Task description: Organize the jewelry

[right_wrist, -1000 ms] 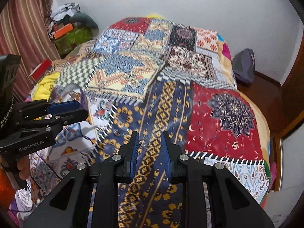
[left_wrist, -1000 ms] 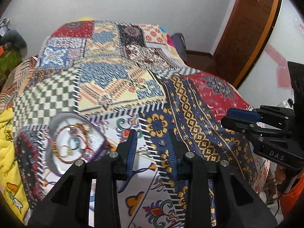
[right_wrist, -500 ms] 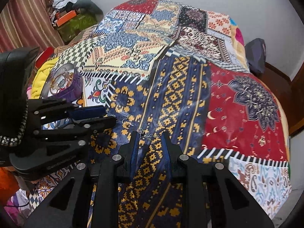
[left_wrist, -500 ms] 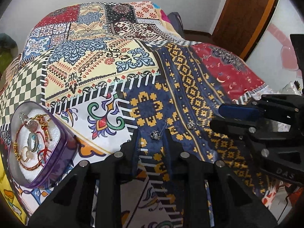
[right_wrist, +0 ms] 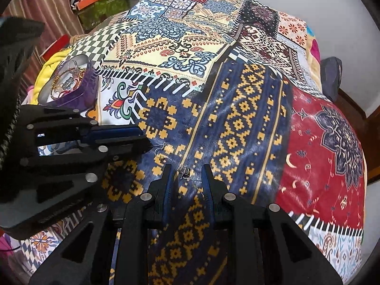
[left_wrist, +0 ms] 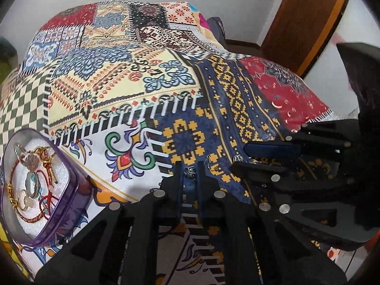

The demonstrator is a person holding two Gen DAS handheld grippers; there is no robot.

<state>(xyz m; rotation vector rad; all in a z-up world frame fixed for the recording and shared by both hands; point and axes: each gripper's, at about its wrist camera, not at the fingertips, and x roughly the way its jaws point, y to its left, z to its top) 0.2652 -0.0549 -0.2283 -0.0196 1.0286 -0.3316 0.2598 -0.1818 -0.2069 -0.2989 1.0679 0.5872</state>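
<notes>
A small silver earring (left_wrist: 189,173) lies flat on the blue-and-yellow patch of the bedspread, and its twin, a second silver earring (right_wrist: 184,171), sits just beside it on the same patch, its thin hook wire trailing out alongside. Well off to the left stands the purple jewelry box (left_wrist: 68,204), translucent, open-topped and white-lined. Inside it lie a red cord bracelet with gold beads (left_wrist: 30,217), a pale blue ring (left_wrist: 32,182) and a round pendant (left_wrist: 29,162).

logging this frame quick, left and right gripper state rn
left gripper: open, straddling a small silver earring, not gripping.
right gripper: open, another silver earring between its fingers, not gripping.
</notes>
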